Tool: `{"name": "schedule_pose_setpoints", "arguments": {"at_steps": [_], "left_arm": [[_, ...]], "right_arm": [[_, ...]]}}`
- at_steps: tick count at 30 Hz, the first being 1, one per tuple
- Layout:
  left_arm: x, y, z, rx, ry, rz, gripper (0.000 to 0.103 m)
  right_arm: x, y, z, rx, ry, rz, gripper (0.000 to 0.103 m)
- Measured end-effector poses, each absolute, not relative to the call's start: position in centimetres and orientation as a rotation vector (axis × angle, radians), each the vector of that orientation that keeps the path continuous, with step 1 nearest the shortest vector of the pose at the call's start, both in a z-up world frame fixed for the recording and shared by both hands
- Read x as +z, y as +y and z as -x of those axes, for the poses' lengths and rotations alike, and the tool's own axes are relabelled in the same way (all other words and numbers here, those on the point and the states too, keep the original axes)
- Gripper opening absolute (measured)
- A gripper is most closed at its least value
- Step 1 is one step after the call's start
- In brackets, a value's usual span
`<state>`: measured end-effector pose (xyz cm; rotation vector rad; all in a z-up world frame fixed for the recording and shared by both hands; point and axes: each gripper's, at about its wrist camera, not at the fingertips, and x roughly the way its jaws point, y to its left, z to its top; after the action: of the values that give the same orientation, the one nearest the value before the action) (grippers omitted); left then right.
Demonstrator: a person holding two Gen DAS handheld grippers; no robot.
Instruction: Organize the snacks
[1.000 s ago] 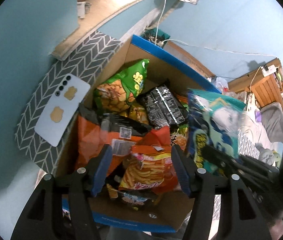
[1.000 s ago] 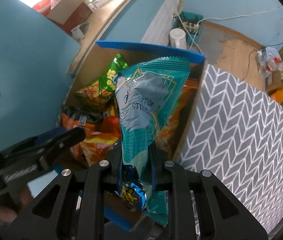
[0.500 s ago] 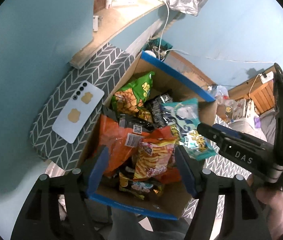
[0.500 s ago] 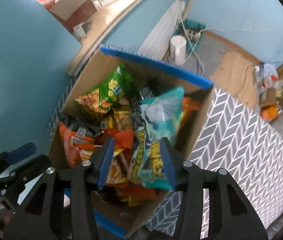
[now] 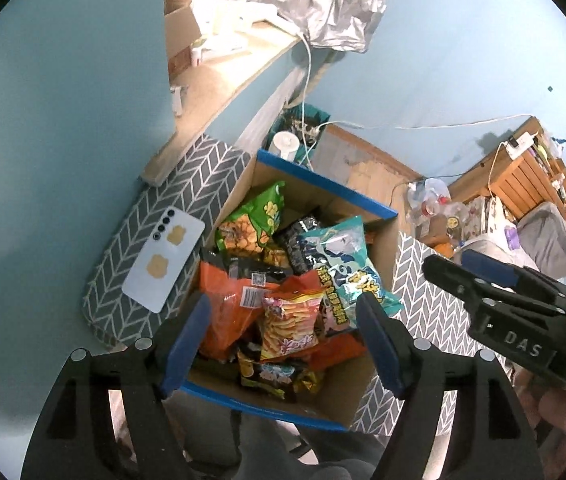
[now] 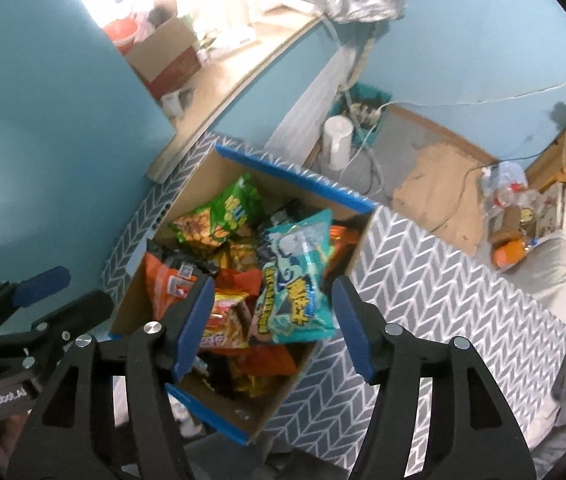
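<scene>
While both claws hang open and empty above the box [image 6: 357,200], I judge the right claw [image 6: 273,320] nearer the teal bag [image 6: 295,276], whose long axis runs away from it, than the left claw [image 5: 283,336].

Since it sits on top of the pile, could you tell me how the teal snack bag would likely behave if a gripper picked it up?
The teal snack bag looks puffy and creased, so it is probably light and would crumple when pinched. Its glossy film may slip between the pads, and gripped by one end it would likely droop.
</scene>
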<state>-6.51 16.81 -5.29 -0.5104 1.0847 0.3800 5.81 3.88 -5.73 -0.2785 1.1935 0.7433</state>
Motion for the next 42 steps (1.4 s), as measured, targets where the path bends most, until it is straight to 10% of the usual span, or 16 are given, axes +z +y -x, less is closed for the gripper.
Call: {"name": "schedule_pose_setpoints", "arguments": {"at_steps": [42], "left_arm": [[-1.8, 14.2, 8.4, 0.313, 1.055, 0.460, 0.084]], "right_arm": [[-0.3, -1.2, -2.0, 0.653, 1.100, 0.167, 0.063]]}}
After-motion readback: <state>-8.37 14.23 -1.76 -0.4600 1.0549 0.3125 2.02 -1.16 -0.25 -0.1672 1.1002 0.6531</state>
